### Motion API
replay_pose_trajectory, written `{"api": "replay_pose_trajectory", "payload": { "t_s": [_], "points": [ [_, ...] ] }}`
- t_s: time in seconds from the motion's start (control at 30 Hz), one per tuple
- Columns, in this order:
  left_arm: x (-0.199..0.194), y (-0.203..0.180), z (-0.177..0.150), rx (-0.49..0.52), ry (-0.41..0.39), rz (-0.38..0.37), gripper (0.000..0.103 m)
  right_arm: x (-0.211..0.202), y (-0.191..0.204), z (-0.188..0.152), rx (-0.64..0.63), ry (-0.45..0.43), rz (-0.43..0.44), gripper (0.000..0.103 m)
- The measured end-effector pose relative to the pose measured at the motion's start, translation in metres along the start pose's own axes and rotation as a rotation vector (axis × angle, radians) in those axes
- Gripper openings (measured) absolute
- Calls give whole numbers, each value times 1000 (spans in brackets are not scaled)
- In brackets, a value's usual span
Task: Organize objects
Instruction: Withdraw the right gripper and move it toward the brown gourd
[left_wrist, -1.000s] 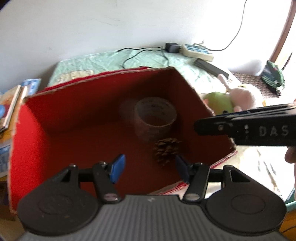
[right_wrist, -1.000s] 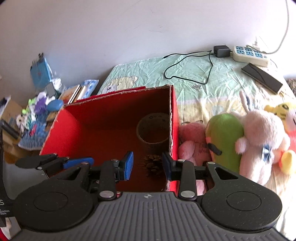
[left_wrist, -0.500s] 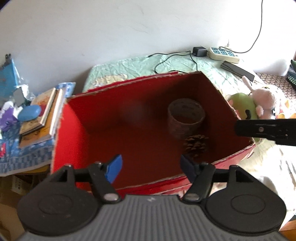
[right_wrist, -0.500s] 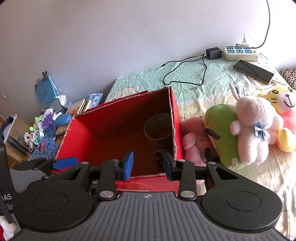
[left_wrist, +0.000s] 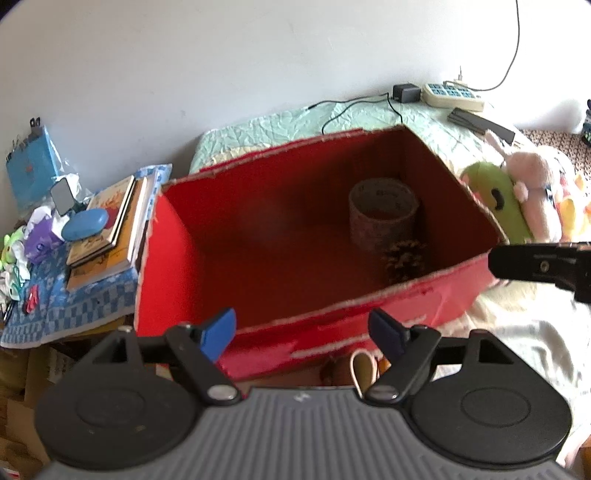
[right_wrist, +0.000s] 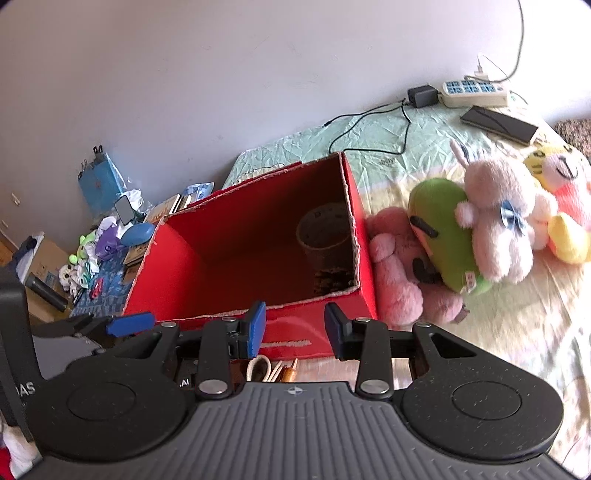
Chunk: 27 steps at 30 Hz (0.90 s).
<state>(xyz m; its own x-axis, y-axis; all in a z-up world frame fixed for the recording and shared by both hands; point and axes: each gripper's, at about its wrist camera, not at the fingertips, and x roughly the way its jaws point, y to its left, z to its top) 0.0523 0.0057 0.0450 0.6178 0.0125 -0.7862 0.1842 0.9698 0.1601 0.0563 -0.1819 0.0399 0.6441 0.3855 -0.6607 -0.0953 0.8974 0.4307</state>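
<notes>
on the bed: box part-filled, toys still out

inside the red box (left_wrist: 177, 258) lie a tape roll (left_wrist: 382, 218) and a pine cone (left_wrist: 404, 260). plush toys (right_wrist: 454, 236) sit beside it, unpacked; judged early stage. left gripper (left_wrist: 301, 330) has just been spreading its fingers, nothing between them. right gripper (right_wrist: 295, 326) half-spread, empty. green quilt (right_wrist: 388, 136), white wall, cluttered books (left_wrist: 107, 229) to the side.

Box (left_wrist: 177, 258) sitting on bed (right_wrist: 424, 147); tape roll (left_wrist: 382, 214) and pine cone (left_wrist: 404, 260) lying inside at its right end; plush toys (right_wrist: 461, 236) lying just right of box.
</notes>
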Motion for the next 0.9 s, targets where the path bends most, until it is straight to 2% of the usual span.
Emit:
{"api": "replay_pose_trajectory", "payload": {
  "t_s": [0.23,0.9],
  "points": [
    [-2,-1,-13,5,18,-3,81,1,3,-14,5,21,0,38],
    [18,-9,-45,23,132,-18,82,21,4,-55,35,153,-11,38]
  ]
}}
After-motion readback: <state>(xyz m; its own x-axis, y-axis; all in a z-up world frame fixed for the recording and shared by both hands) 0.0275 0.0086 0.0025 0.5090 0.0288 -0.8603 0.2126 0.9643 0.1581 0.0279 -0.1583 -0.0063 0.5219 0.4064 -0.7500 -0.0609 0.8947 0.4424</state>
